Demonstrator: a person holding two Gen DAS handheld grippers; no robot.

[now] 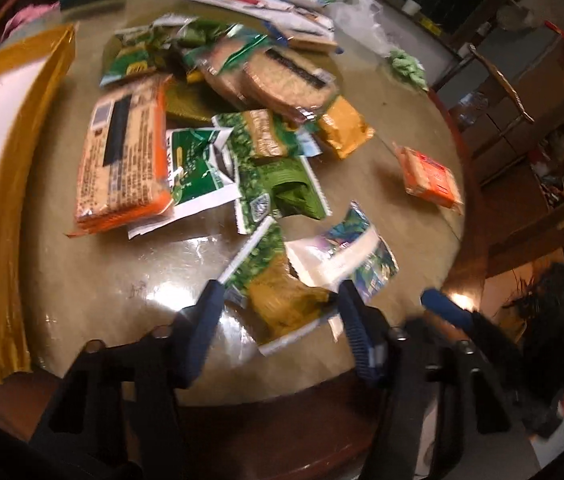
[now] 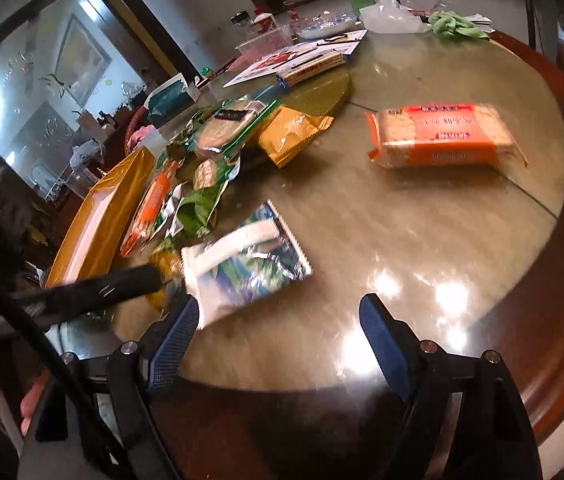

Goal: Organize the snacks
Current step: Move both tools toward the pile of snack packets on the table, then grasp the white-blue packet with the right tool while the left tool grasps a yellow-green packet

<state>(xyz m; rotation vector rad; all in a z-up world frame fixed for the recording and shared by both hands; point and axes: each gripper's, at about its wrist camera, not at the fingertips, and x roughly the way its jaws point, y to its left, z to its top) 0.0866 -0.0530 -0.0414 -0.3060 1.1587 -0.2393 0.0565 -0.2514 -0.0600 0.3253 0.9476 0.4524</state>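
A green and yellow snack packet lies flat near the front of the round table. My left gripper straddles it, and both blue pads touch its sides. Just right of it lies a white and blue packet, which the right wrist view shows as the white and blue packet. My right gripper stands open over bare tabletop, its left fingertip beside that packet's near corner. An orange cracker pack lies alone further right. A pile of green, orange and yellow snack packs fills the table's middle.
A gold-rimmed box with a white inside stands at the table's left edge. Papers, a clear plastic bag and a green cloth lie at the far side. The wooden table rim curves close on the right.
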